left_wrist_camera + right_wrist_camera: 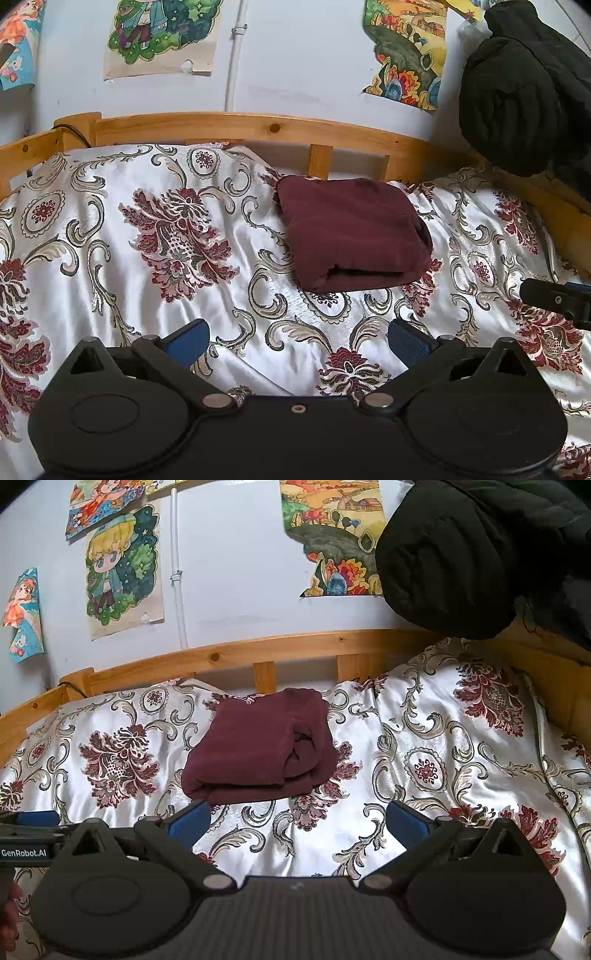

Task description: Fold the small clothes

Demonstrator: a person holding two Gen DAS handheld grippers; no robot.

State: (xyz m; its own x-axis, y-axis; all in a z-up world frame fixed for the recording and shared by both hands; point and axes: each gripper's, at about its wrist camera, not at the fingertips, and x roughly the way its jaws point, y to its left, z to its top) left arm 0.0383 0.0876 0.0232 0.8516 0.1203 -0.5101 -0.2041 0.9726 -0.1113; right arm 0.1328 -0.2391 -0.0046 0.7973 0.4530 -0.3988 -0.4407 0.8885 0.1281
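Maroon garment [351, 232], already folded, is lying near the bed's [147, 314] far edge by the wooden rail [236, 129], while both left gripper [295, 341] and right gripper [297, 821] jaws are being held open and empty, so a careless regrasp is risking undoing the loose layered folds.

A dark maroon garment [351, 230] lies folded into a thick, roughly square bundle; its layered open edges face the near side; it rests flat on the patterned bedspread [147, 229], close to the wooden rail [258, 127].

Folded maroon garment [351, 232] beyond splayed left tongs [297, 341].
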